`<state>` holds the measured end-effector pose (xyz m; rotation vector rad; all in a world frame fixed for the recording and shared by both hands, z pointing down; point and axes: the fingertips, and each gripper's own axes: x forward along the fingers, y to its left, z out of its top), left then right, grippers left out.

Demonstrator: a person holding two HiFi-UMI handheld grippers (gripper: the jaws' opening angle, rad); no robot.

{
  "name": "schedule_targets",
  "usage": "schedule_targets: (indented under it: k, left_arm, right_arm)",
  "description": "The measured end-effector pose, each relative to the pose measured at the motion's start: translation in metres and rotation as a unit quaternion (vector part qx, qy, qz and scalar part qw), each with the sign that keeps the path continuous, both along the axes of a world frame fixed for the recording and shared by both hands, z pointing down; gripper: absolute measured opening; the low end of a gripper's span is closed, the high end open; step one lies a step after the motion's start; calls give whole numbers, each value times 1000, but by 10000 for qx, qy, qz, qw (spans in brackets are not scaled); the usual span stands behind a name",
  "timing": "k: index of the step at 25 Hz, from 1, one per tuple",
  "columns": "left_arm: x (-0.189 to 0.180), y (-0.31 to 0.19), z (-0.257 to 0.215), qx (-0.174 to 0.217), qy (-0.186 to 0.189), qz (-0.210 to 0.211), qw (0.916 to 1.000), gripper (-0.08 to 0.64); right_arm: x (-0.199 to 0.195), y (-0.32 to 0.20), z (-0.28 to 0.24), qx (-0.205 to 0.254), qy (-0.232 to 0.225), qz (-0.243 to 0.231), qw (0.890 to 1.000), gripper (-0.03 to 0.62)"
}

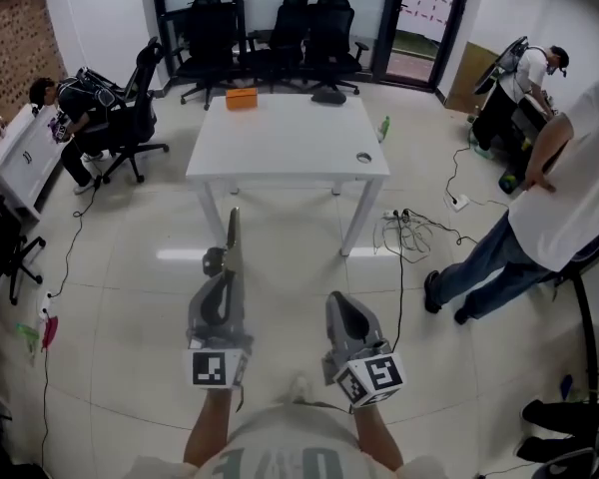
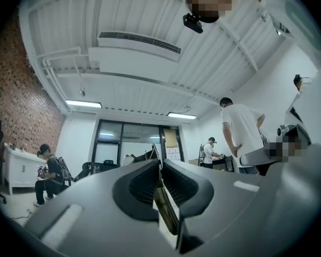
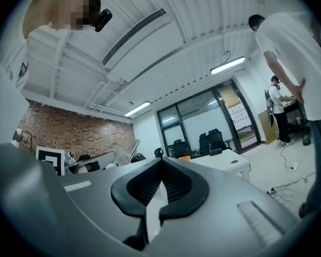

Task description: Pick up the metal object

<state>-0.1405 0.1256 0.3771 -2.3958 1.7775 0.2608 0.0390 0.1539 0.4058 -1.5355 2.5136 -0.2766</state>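
A long flat metal object [image 1: 232, 236] stands upright out of my left gripper [image 1: 226, 279], whose jaws are shut on its lower end. In the left gripper view the thin strip [image 2: 165, 201] runs edge-on between the closed pads, its tip pointing toward the far windows. My right gripper [image 1: 341, 302] hangs beside it at about the same height, shut, with nothing between its pads [image 3: 150, 189]. Both grippers are in the air over the tiled floor, in front of a white table [image 1: 280, 146]. From the right gripper view the metal object's tip [image 3: 131, 150] shows to the left.
On the table are an orange box [image 1: 242, 98], a dark object [image 1: 328, 96] and a green bottle [image 1: 384, 128]. A person in a white shirt [image 1: 569, 188] stands at right near floor cables [image 1: 411, 228]. Office chairs [image 1: 270, 38] line the back; a seated person [image 1: 80, 108] is at left.
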Motion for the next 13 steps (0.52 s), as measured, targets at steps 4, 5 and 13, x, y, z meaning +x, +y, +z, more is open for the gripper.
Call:
schedule_targets:
  k: [4, 5, 13]
  left_arm:
    - [7, -1, -10, 125, -24, 81, 9999, 20]
    - [8, -1, -11, 114, -14, 106, 9999, 20]
    - [0, 0, -2, -63, 41, 46, 10000, 20]
  right_arm:
    - [5, 1, 0, -33, -126, 136, 9998, 9]
    - [5, 1, 0, -37, -94, 151, 9998, 9]
    - [0, 1, 8, -49, -106, 196, 9997, 9]
